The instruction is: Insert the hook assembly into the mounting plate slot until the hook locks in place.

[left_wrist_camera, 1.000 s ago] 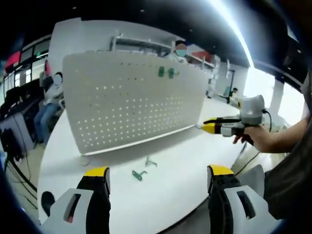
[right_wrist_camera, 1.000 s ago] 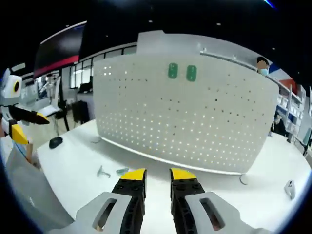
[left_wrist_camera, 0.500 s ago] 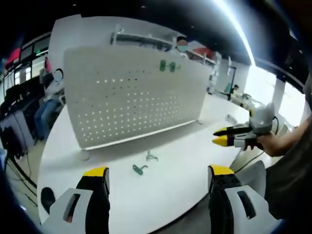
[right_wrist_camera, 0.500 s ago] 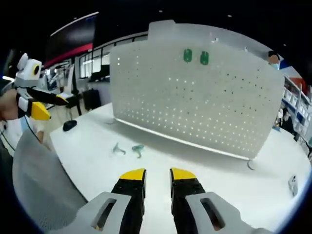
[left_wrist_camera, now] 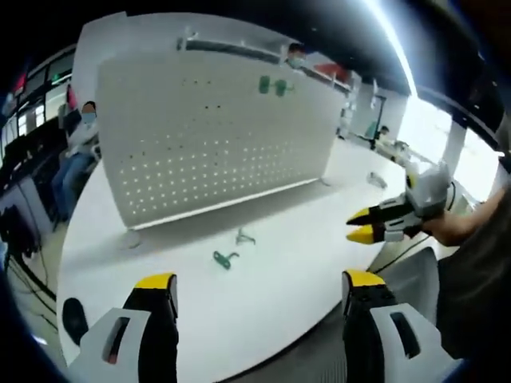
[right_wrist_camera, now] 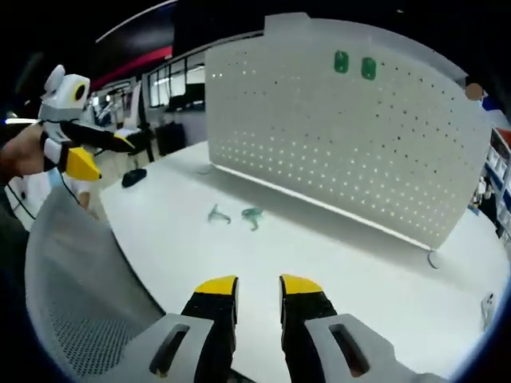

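1. Standing upright on a white table (left_wrist_camera: 303,263), a perforated board (left_wrist_camera: 215,136) carries two green clips (left_wrist_camera: 272,85) near its top edge.
2. Two small hooks, one green (left_wrist_camera: 225,258) and one grey (left_wrist_camera: 244,237), lie close together on the table before the board.
3. The left gripper (left_wrist_camera: 254,291) hovers with jaws wide apart, empty.
4. The right gripper (right_wrist_camera: 258,289) holds its yellow tips nearly together, gripping nothing.
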